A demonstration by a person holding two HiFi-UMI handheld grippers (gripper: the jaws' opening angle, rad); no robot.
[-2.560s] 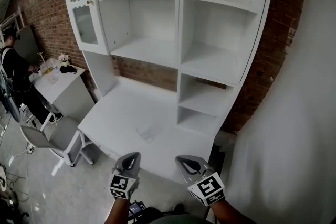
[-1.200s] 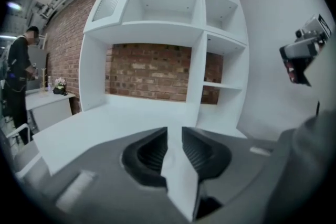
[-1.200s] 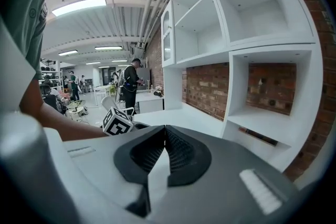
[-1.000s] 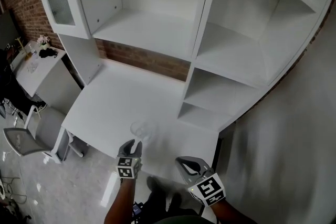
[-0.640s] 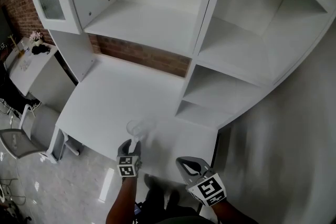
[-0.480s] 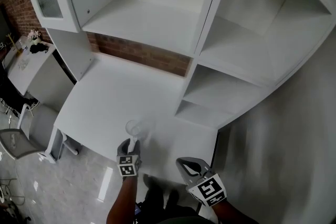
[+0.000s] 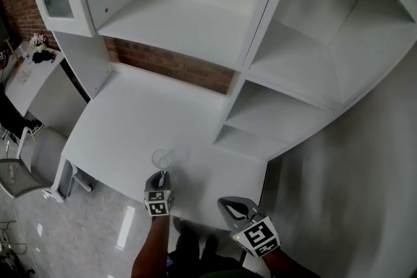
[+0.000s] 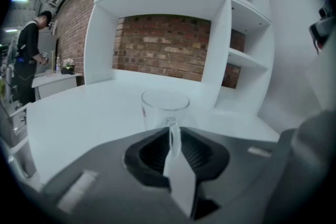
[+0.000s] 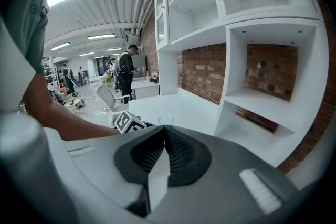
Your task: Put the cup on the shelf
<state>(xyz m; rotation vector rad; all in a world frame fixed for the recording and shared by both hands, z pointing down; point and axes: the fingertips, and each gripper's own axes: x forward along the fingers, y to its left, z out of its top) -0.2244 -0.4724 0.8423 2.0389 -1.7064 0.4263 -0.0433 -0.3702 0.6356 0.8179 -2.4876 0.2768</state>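
Two grippers are hovering at the front edge of the desk (image 7: 130, 120), below the white shelf unit (image 7: 260, 29). The clear glass cup (image 7: 162, 158) is standing upright on the desk in front of the shelf unit's left bay (well apart from its shelves). The left gripper (image 7: 161, 176) is reaching toward the shelf unit; its jaws have just been closing and are pinching the cup's handle. The right gripper (image 7: 226, 204), in front of the shelf unit's right bays, is showing its jaws pressed together, empty.

Head view steeply down over white desk top (image 7: 137, 120), both gripper views low along it, sharing clear glass cup (image 8: 164, 107).
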